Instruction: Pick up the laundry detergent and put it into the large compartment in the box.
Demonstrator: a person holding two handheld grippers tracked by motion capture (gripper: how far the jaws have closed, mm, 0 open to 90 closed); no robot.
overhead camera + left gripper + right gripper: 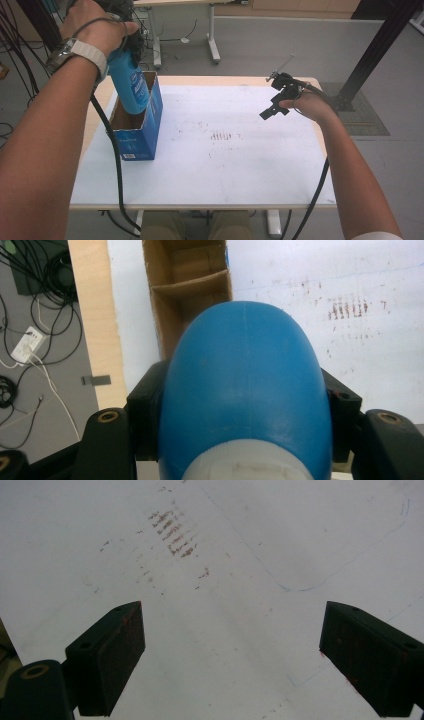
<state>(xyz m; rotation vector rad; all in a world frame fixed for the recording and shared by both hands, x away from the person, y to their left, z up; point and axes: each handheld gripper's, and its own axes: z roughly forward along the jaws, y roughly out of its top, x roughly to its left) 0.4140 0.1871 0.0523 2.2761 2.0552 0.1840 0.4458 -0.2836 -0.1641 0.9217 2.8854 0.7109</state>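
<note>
Here, a blue bottle (129, 85) is clamped between the jaws of the left gripper (131, 42), its lower end set into the open top of a blue box (145, 131) at the table's (225, 170) left side. In the left gripper view the bottle (245, 390) is seen pinched on both flanks by the black jaws, and the box's brown inside (190, 285), crossed by a cardboard divider, lies just beyond it. The right gripper (274, 105) is held above the table's right part, well apart from the box, with its jaws spread and nothing between them. Rust-coloured marks (172, 532) are seen on the white sheet (240, 630) below it. Cables (30, 340) lie on the floor beside the table.
</note>
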